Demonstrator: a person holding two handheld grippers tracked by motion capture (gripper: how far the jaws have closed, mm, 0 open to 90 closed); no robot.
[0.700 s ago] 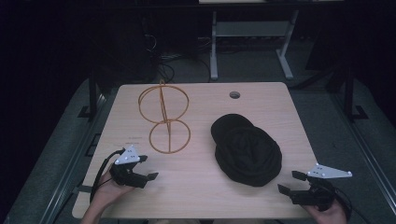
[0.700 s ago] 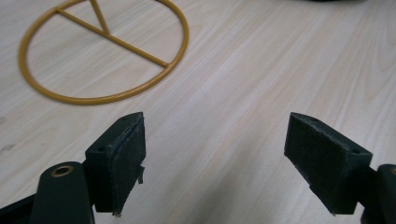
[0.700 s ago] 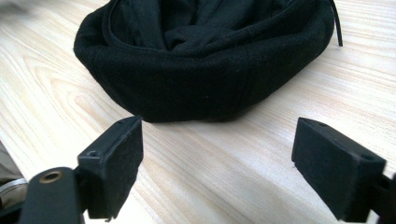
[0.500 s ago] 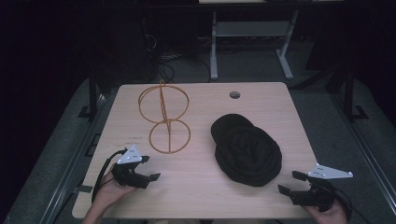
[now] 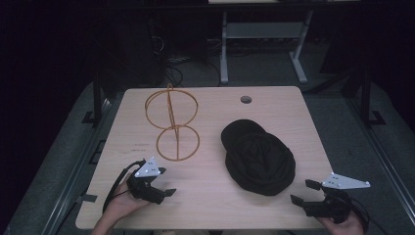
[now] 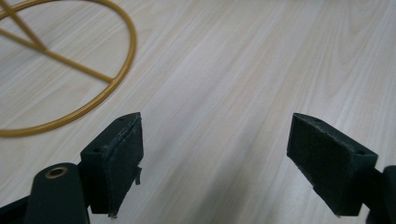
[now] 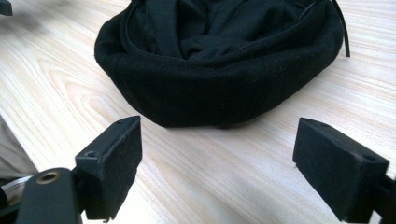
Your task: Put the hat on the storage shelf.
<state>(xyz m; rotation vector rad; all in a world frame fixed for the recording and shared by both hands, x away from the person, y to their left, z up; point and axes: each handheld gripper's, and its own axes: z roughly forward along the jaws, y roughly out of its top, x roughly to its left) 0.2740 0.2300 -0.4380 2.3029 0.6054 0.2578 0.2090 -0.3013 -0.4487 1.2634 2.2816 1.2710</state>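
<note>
Lower right of the high view: right gripper (image 5: 302,192) sits at the near table edge, jaws spread wide, nothing between them. Black hat (image 5: 259,159) lies just up and left of it in that frame, centre-right on the table (image 5: 215,105), apart from the jaws, not touched. Right gripper view puts the hat (image 7: 219,60) dead ahead of the gripper (image 7: 218,154), opening facing up, near rim closest, bare wood between the rim and the pads. The hat's longer axis looks to run from upper left to lower right in the high view, so its lower right end points toward this gripper.

Lower left: left gripper (image 5: 164,185) also spread, empty, over bare wood. Gold wire stand (image 5: 172,122) stands up and slightly right of it, its base ring (image 6: 70,79) at upper left of the left gripper view, well off the jaw line.

Judgement: right hand is clearly nearer the hat; a short push straight ahead should put the rim between its jaws. Left would have to cross the table.
</note>
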